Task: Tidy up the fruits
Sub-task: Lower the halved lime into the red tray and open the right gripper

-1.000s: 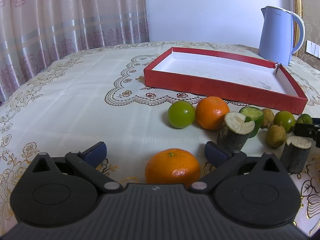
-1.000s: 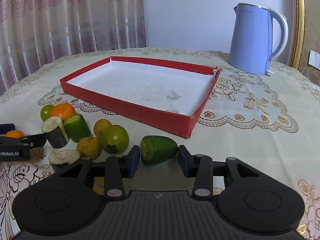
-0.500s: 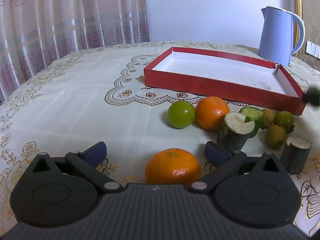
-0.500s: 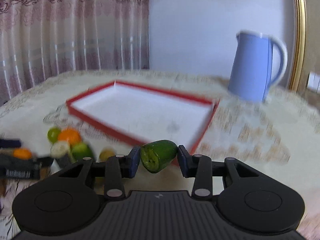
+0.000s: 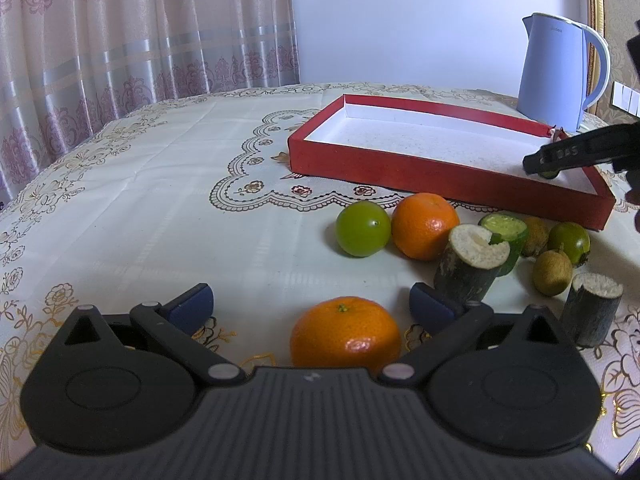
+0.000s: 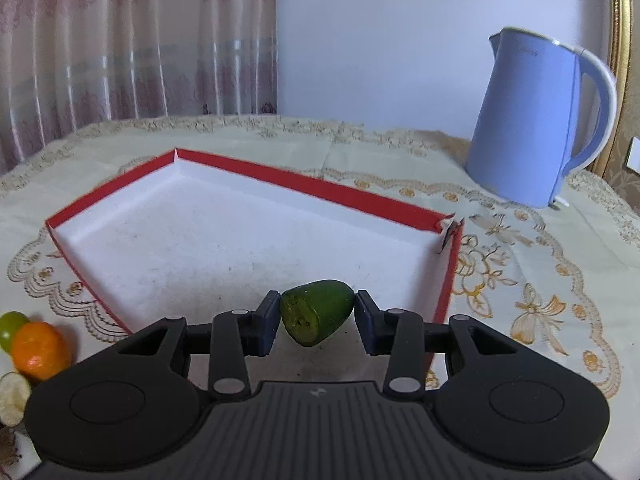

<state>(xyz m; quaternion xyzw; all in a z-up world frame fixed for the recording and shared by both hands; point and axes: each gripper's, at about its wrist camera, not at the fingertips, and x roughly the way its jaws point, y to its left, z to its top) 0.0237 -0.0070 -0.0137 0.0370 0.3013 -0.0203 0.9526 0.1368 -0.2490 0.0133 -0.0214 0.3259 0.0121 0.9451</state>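
While the left gripper [image 5: 310,300] rests low over the tablecloth [image 5: 160,200] with its blue pads spread wide, a mandarin [image 5: 345,332] sits on the cloth between them, touching neither pad. Taking the red box [image 5: 440,172] as the landmark: nearer the camera than its front wall and toward its left end lies a round green fruit [image 5: 363,228], touching a second mandarin [image 5: 425,226] on its right. Further right along that wall stands a dark cut stick [image 5: 470,266] with a pale top, leaning against a short piece of cucumber [image 5: 505,240]. Beyond these come two small brown fruits [image 5: 553,272], another green fruit [image 5: 569,239] and a second cut stick [image 5: 592,308], all outside the box, close to its front right corner. Over the right end of the box, above its white floor, the right gripper [image 5: 548,164] reaches in from the side. Behind the far right corner of the box stands a blue kettle [image 5: 558,72].

From the right wrist, the right gripper [image 6: 316,316] is closed on a green cucumber end [image 6: 317,311], both pads pressed against its sides, cut face turned left. This piece hangs over the near right part of the box [image 6: 304,184], just inside its near wall. Left of the box, a mandarin [image 6: 40,350] and a green fruit [image 6: 10,328] show at the edge.
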